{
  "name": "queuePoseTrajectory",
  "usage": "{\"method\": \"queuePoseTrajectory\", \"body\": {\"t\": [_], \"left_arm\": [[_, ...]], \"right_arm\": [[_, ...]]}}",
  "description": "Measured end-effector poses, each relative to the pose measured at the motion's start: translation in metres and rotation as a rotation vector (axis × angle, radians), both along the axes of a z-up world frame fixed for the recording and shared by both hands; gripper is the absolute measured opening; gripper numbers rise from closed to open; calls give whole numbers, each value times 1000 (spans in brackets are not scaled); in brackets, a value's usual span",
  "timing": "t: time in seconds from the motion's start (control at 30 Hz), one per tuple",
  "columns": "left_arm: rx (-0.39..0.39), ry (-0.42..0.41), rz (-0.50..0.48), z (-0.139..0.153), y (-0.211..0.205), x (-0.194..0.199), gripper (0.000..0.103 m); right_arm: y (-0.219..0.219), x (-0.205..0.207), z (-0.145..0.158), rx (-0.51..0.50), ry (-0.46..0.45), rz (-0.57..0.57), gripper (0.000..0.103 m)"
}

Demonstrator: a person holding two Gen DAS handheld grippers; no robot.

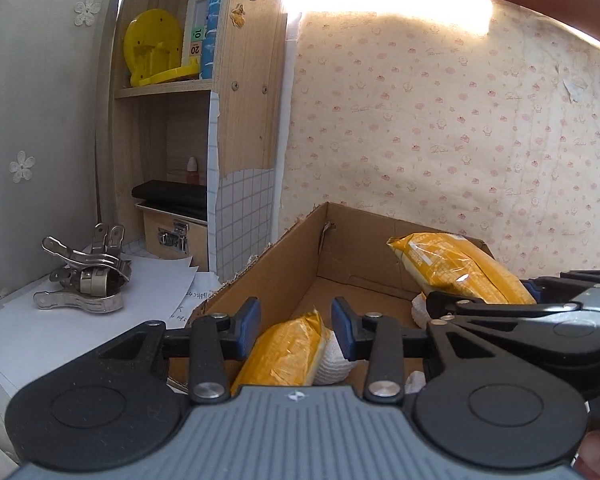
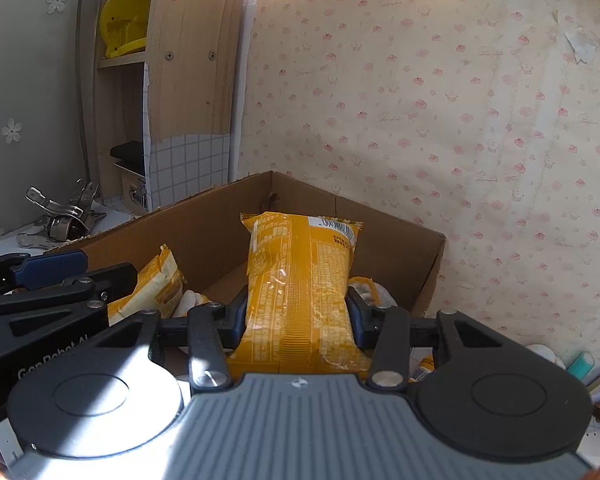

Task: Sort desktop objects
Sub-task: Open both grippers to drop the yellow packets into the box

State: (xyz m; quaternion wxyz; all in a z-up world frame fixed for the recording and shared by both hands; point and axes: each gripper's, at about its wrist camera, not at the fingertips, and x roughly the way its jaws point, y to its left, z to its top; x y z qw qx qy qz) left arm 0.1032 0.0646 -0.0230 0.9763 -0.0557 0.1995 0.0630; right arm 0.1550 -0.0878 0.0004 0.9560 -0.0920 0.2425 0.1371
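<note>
A brown cardboard box (image 1: 284, 268) stands against the wallpapered wall; it also shows in the right wrist view (image 2: 204, 216). My right gripper (image 2: 298, 316) is shut on a yellow snack packet (image 2: 300, 280) and holds it over the box; the same packet shows in the left wrist view (image 1: 456, 268). My left gripper (image 1: 296, 330) is open above the box's near left part. Below it, inside the box, lies another yellow packet (image 1: 284, 352), also seen in the right wrist view (image 2: 156, 284), beside white wrapped items (image 1: 334, 362).
Metal clips (image 1: 84, 272) lie on white papers (image 1: 28, 332) to the left of the box. A wooden shelf unit (image 1: 168, 120) behind holds a yellow plastic piece (image 1: 152, 46) and a latched case (image 1: 174, 232). A teal tube (image 2: 582, 364) lies at the right.
</note>
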Motion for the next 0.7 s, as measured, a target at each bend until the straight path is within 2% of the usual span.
{"method": "queuePoseTrajectory", "body": {"t": [0.43,0.47,0.5,0.57,0.7], "left_arm": [[6,-18,4,2,-1,-9,42],[6,-19,6,2,-1,-10,41],[7,-18,7,2,-1,-10,41],[4,-16,6,2,0,-11,41],[0,-19,1,4,-1,-14,41]], "right_arm": [[1,1,2,0,-8,-2,47],[1,1,2,2,-13,-1,51],[0,0,4,6,-26,-2,60],[-2,-4,8,11,-47,-3,73],[-5,-9,15,13,-65,-6,72]]}}
